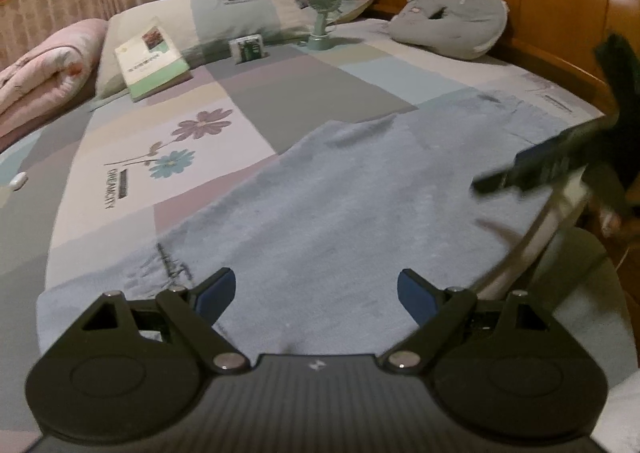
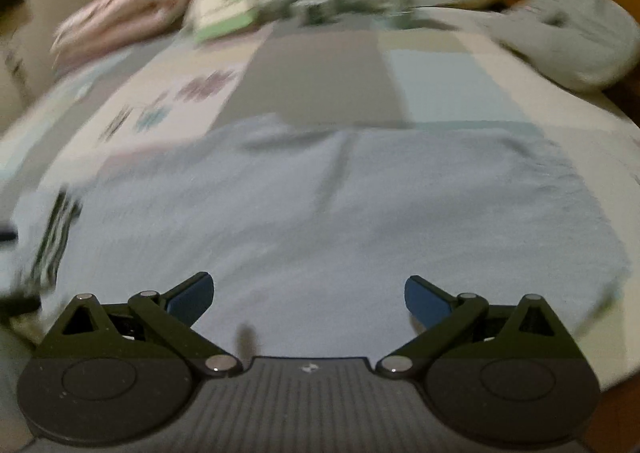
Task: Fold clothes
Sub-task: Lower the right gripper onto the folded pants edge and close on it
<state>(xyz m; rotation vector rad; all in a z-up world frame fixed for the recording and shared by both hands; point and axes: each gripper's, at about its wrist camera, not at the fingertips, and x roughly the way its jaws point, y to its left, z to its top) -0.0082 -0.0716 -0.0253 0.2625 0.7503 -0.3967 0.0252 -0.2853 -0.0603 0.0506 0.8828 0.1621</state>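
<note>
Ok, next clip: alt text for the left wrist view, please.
The open left claw hovers over a light blue garment spread flat on a patchwork bedspread. Farther back lie a book, a small green fan and a grey cushion; the blurred right claw enters at right.

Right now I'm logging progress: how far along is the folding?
Done: the light blue garment is spread flat on the bed. In hand: nothing; the left gripper and right gripper hover over its near edge, jaws wide open. Left: every fold; none is visible yet.
</note>
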